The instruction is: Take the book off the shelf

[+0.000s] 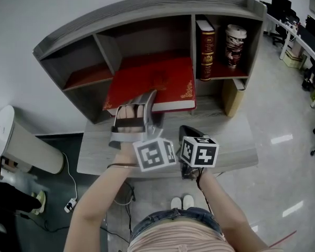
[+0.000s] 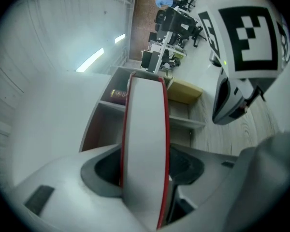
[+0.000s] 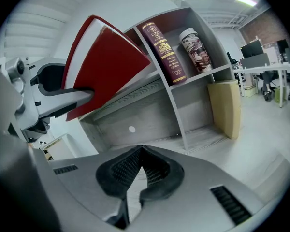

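The big red book is lying cover-up in the wide middle compartment of the grey shelf, with its near edge jutting out past the shelf front and hanging over the worktop. In the right gripper view the book is showing as tilted, one end inside the compartment and the other end out in the open.

The left hand-held gripper is clamping the book's near edge. In the left gripper view the book's pale page block, with a red cover on each side, is sitting upright between the two jaws of the left hand-held gripper, which are pressing against the covers.

The right hand-held gripper is hanging just beside the left one, over the worktop and below the shelf front. Its jaws are resting together, tips touching, with nothing between them.

In the upper right compartment a dark red book is standing upright, and a printed canister is standing just beside it. Below them a tan box is leaning in the lower right space.
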### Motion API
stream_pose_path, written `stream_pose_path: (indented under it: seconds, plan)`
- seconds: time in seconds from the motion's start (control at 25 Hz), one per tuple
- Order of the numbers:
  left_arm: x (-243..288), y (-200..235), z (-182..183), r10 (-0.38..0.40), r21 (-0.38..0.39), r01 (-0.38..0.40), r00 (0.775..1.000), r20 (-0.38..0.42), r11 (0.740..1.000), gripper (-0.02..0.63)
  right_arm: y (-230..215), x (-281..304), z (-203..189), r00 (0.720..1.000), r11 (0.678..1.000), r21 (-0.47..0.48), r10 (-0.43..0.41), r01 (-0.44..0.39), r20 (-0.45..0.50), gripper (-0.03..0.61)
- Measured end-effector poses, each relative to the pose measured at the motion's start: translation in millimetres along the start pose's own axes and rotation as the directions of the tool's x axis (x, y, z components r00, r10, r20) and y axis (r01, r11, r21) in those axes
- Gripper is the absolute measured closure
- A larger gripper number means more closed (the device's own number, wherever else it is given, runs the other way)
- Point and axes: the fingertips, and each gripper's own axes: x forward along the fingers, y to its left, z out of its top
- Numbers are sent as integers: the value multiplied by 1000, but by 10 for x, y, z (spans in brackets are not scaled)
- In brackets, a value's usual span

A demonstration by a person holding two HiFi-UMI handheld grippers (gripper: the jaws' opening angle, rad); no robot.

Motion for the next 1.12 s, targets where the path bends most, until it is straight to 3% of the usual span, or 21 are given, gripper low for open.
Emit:
stream_pose_path:
  seconds: [0.68,1.12]
  plan:
    - [-205,-515,-294,-118,-174,107,992,-53,979,362,50,6,-165,999,999,-30,11,-13,-46,571]
    - [-239,-740,-368,-186,-331,150,979,-80,932,362,13,-3,-219,997,997,-71,8,-13,-77,571]
